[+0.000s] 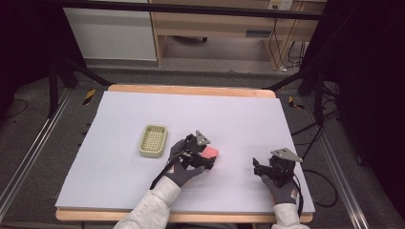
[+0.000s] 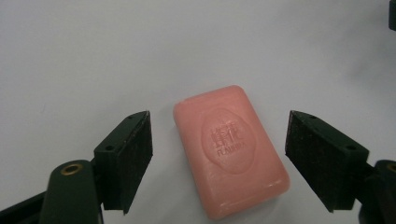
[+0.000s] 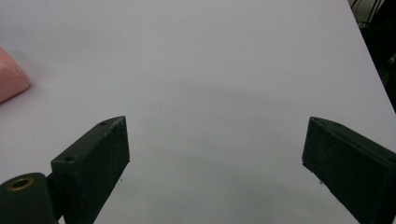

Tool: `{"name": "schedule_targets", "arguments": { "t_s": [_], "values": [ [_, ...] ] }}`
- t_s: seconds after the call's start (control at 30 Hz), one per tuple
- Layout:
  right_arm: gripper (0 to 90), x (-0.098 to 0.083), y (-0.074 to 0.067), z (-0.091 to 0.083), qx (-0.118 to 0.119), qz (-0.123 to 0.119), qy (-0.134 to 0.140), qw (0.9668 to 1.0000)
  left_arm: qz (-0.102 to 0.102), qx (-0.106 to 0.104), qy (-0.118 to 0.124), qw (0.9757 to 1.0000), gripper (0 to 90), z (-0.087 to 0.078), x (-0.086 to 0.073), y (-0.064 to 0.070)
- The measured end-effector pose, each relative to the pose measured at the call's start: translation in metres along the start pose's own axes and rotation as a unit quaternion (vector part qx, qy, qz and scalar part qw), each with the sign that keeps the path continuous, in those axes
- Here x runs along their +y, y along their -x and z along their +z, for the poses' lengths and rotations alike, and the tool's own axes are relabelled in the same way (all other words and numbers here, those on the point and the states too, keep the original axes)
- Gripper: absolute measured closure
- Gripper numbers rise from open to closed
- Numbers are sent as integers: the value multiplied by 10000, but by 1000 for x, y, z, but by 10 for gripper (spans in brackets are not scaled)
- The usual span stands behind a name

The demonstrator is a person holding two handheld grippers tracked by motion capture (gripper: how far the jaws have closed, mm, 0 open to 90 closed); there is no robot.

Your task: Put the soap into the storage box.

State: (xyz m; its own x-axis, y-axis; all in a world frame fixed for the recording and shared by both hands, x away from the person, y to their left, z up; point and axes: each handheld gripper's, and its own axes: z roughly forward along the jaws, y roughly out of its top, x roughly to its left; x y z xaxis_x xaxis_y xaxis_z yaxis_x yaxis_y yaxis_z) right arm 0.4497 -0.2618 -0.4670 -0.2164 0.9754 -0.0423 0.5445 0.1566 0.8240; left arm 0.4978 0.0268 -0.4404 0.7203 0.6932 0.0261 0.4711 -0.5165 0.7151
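Sleeves: grey, entering from the bottom edge of the high view, each ending in a dark glove.
Right hand-held gripper (image 1: 258,166): near the front right part of the table, jaws spread wide, nothing between them; in the right gripper view only bare table surface lies in the gap.
Left hand-held gripper (image 1: 206,160): near the middle of the table, a little farther from the front edge than the right one, well apart from it; jaws spread wide, holding nothing.
Left fingers (image 2: 133,156): black pads standing on either side of the soap, a gap of bare table left on each side, no contact seen.
Soap (image 2: 229,148): pink bar lying flat on the table between the open jaws of the left hand-held gripper, stamped face up, set slightly askew to the jaws; in the high view a pink patch (image 1: 210,151) just beyond the left glove; in the right gripper view one corner (image 3: 10,78) at the left edge.
Soap dish (image 1: 153,140): pale green, slatted, resting empty on the table to the left of the left hand-held gripper and slightly farther back, apart from the soap.
Table (image 1: 191,109): pale lilac cover over a wooden top, wood showing along the far and near edges.
Beyond the table: grey floor, black frame legs, a wooden desk, cables at the right.
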Motion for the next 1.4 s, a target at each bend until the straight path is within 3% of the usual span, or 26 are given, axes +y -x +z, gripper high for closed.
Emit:
{"name": "schedule_targets", "arguments": {
  "t_s": [0.8, 1.4],
  "values": [
    [77, 0, -1, 1, -3, -2, -38, 10000, -116, -1, -345, 9993, 231, 29, -4, 4],
    [78, 0, -2, 2, 9, -18, -62, 10000, -196, -78, -548, 9983, 308, 35, -7, 4]
  ]
}}
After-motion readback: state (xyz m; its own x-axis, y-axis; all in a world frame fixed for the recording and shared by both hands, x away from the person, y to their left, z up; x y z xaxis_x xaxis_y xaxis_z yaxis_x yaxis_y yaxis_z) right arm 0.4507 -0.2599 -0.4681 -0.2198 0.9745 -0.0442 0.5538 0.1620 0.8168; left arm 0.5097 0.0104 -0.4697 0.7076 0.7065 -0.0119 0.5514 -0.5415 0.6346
